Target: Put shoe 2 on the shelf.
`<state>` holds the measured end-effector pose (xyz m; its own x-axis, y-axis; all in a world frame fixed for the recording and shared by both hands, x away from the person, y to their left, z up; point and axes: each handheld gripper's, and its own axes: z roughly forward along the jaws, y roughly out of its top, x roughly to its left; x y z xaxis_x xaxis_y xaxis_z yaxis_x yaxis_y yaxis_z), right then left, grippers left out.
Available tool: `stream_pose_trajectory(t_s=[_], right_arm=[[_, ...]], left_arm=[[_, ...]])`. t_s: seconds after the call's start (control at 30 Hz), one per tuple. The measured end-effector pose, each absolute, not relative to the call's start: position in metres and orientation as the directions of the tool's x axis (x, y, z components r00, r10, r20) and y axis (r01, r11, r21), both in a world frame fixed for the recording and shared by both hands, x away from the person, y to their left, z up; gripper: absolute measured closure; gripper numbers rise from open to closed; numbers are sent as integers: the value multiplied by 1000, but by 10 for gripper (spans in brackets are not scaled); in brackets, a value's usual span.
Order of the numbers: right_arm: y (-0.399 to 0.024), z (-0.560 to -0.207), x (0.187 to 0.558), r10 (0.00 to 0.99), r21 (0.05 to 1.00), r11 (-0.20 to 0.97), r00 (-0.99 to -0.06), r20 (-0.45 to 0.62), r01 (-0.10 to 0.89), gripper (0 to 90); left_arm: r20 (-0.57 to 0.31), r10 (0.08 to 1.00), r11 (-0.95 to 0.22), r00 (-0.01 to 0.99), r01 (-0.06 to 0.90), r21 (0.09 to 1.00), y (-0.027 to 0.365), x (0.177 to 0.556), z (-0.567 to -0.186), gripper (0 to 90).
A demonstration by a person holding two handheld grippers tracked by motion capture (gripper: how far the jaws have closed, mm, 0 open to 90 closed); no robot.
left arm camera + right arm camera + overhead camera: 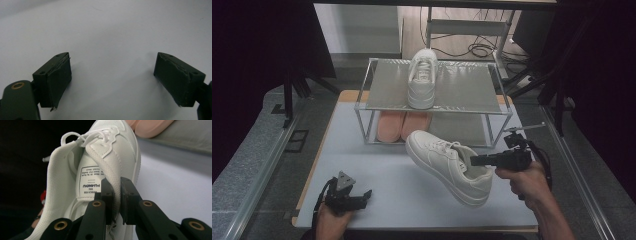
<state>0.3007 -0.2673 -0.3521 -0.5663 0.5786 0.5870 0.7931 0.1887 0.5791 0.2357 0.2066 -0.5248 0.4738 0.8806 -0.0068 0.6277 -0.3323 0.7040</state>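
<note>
One shoe point(421, 76) already on the rack point(462, 90), second shoe point(451, 165) clenched at the collar by the right tool point(473, 161), off the counter point(377, 175), unplaced; left tool point(366, 194) released, near left.

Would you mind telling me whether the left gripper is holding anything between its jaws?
No, the left gripper has its jaws spread wide apart with nothing but the bare pale table between them.
</note>
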Motion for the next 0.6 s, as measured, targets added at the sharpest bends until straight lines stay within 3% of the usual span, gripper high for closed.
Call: stream_pose_trajectory(t_s=[0.6], right_arm=[[-319,-309,304,593,607,13,-495,635,794,826]], left_arm=[[-9,880,-332,474,630,702,207,236,-525,143]])
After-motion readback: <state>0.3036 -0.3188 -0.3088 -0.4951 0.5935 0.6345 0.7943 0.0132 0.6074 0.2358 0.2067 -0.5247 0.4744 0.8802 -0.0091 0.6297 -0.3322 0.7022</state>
